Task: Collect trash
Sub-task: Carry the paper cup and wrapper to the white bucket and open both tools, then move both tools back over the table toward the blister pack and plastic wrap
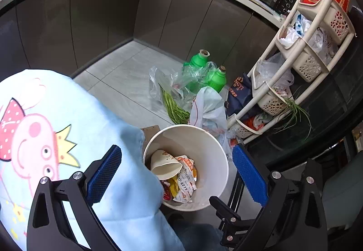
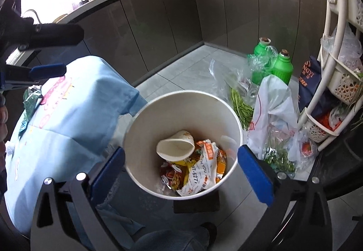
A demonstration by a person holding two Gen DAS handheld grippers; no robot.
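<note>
Looking along my left gripper [image 1: 178,177]: jaws wide apart, nothing between the pads. White bin [image 1: 204,137] below, its left rim tucked under the blue cloth [image 1: 74,114]; paper cup [image 1: 164,166] and wrappers [image 1: 185,183] inside.

Right gripper [image 2: 181,173]: jaws wide apart, empty, straddling the bin rim [image 2: 181,94]. Bare floor tiles [image 2: 192,65] beyond; bags [image 2: 272,110] crowd the right.

White bin [image 2: 229,119], green bottles [image 2: 282,67], pale-blue cloth [image 1: 68,114] with perhaps pig print
</note>
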